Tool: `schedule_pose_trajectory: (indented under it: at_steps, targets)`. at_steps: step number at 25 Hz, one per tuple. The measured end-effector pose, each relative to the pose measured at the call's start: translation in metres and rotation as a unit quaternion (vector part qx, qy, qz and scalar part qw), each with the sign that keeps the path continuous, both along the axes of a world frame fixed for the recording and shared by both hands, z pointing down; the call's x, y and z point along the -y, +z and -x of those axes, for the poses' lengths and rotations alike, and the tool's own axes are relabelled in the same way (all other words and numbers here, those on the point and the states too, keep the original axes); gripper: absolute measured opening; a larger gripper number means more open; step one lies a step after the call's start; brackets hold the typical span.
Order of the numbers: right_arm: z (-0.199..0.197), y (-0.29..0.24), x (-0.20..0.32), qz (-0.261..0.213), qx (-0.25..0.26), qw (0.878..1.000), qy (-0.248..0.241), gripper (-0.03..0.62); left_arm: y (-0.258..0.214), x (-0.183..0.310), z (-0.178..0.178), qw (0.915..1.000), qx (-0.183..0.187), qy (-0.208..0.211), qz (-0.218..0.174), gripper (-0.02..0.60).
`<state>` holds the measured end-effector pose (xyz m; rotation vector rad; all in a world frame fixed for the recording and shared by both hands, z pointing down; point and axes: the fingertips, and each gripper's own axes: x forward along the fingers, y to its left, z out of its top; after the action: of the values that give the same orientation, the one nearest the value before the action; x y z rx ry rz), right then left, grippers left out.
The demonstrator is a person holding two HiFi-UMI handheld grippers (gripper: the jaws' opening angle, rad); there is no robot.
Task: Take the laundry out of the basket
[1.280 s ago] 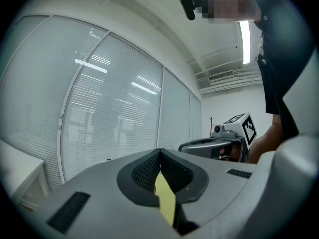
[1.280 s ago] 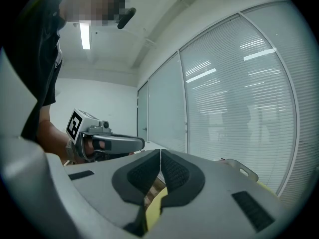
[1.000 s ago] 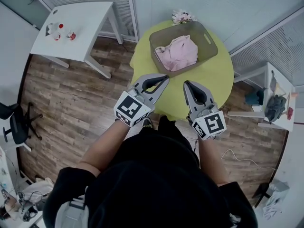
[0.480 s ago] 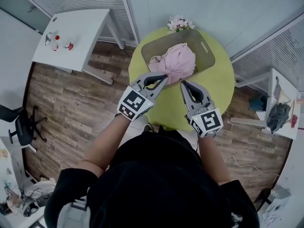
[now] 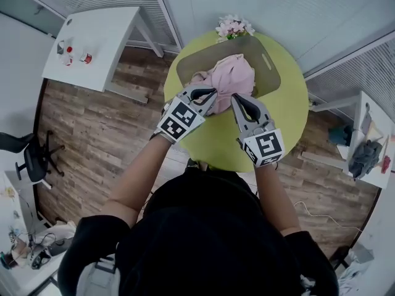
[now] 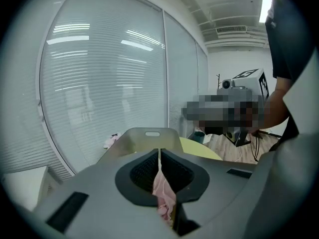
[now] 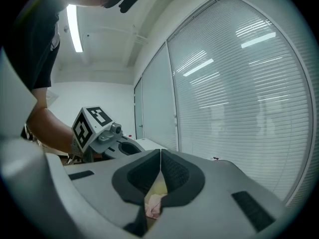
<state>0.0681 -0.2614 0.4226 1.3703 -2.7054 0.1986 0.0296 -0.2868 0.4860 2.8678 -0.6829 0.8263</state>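
A tan basket point(image 5: 266, 59) stands on the round yellow-green table point(image 5: 285, 117), with pink laundry point(image 5: 233, 74) heaped inside. My left gripper point(image 5: 213, 93) is at the basket's near rim, its shut tips right at the pink cloth. The right gripper point(image 5: 234, 98) sits beside it, also shut, tips at the near rim. In the left gripper view the jaws point(image 6: 159, 153) meet, and the laundry point(image 6: 163, 190) shows through the slit below them, the basket point(image 6: 149, 136) beyond. The right gripper view shows closed jaws point(image 7: 160, 153) with a bit of pink point(image 7: 153, 205) underneath. I cannot see either gripper holding cloth.
Pink flowers point(image 5: 233, 25) stand behind the basket at the table's far edge. A white table point(image 5: 92, 36) with small bottles is at the upper left, an office chair point(image 5: 28, 156) at the left, a side table point(image 5: 370, 134) with clutter at the right. Window blinds lie beyond.
Both grippers have moved forward from the table's near edge to the basket's near rim and dropped lower. Both stayed shut.
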Motion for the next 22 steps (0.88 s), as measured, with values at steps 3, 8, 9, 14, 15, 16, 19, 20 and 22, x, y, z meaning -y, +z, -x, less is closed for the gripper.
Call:
schedule_pose_trajectory:
  at_steps: [3,8,9,14,15,16,19,20,22]
  targets:
    - [-0.004,0.006,0.012,0.005,0.005,1.000,-0.002,0.025,0.023,0.014,-0.006,0.9991,0.033,0.000,0.026,0.063]
    - [-0.009,0.013,0.030,0.010,0.007,1.000,-0.009,0.025,0.065,0.032,-0.012,0.9926,0.104,0.009,0.061,0.121]
    - [-0.010,0.015,0.033,0.011,0.007,1.000,-0.010,0.025,0.074,0.035,-0.013,0.9905,0.118,0.011,0.070,0.129]
    - [-0.016,0.022,0.048,0.018,0.007,1.000,-0.014,0.025,0.119,0.042,-0.009,0.9758,0.186,0.017,0.114,0.172]
    - [-0.018,0.023,0.051,0.019,0.008,1.000,-0.016,0.025,0.127,0.043,-0.008,0.9721,0.199,0.019,0.123,0.184]
    - [-0.019,0.024,0.053,0.021,0.008,1.000,-0.016,0.025,0.135,0.043,-0.007,0.9680,0.212,0.021,0.132,0.193]
    - [-0.021,0.028,0.059,0.026,0.011,0.999,-0.019,0.025,0.151,0.043,-0.007,0.9543,0.247,0.032,0.165,0.215]
    - [-0.022,0.029,0.061,0.027,0.012,0.999,-0.020,0.025,0.154,0.044,-0.009,0.9504,0.254,0.036,0.176,0.222]
    - [-0.024,0.032,0.065,0.030,0.013,0.999,-0.020,0.025,0.157,0.049,-0.014,0.9450,0.264,0.042,0.188,0.244]
